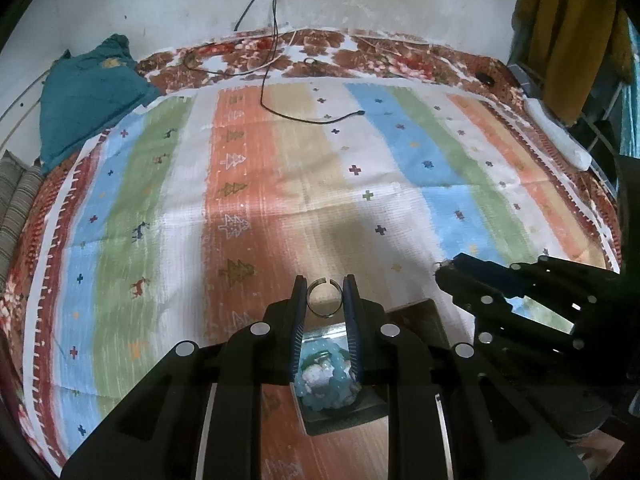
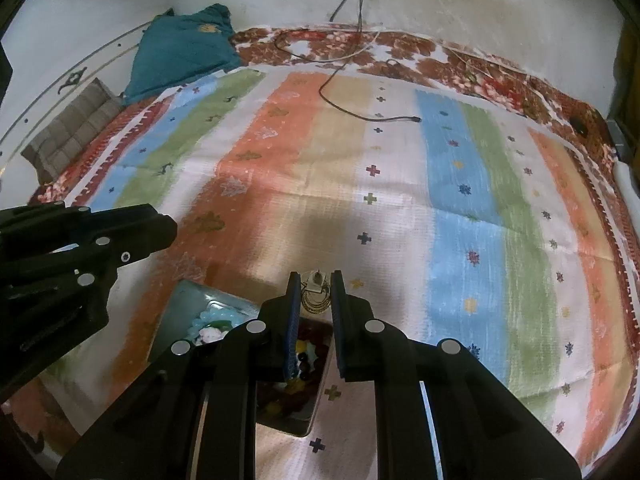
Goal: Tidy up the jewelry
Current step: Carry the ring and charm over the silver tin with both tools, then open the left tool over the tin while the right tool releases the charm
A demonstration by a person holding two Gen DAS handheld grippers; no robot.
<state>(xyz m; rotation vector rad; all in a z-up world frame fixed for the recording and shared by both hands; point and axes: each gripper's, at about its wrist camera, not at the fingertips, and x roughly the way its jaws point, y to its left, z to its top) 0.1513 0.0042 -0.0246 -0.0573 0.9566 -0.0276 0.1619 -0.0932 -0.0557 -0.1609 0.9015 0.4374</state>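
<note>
My left gripper [image 1: 325,298] is shut on a thin open metal ring [image 1: 324,297], held above a dark tray [image 1: 416,312] that holds a pale blue bead bracelet [image 1: 326,380]. My right gripper [image 2: 316,294] is shut on a gold hoop earring on a small card [image 2: 316,296], above a tray compartment with dark red and yellow beads [image 2: 306,364]. The blue beads [image 2: 208,322] show in the tray's left compartment [image 2: 188,296]. The right gripper's body [image 1: 520,300] appears at right in the left wrist view; the left gripper's body [image 2: 80,248] appears at left in the right wrist view.
A striped cloth [image 1: 280,184] covers a floral bedsheet [image 1: 320,52]. A black cable [image 1: 276,60] trails from the wall onto the cloth. A teal pillow [image 1: 88,92] lies at far left, a white object [image 1: 560,136] at far right.
</note>
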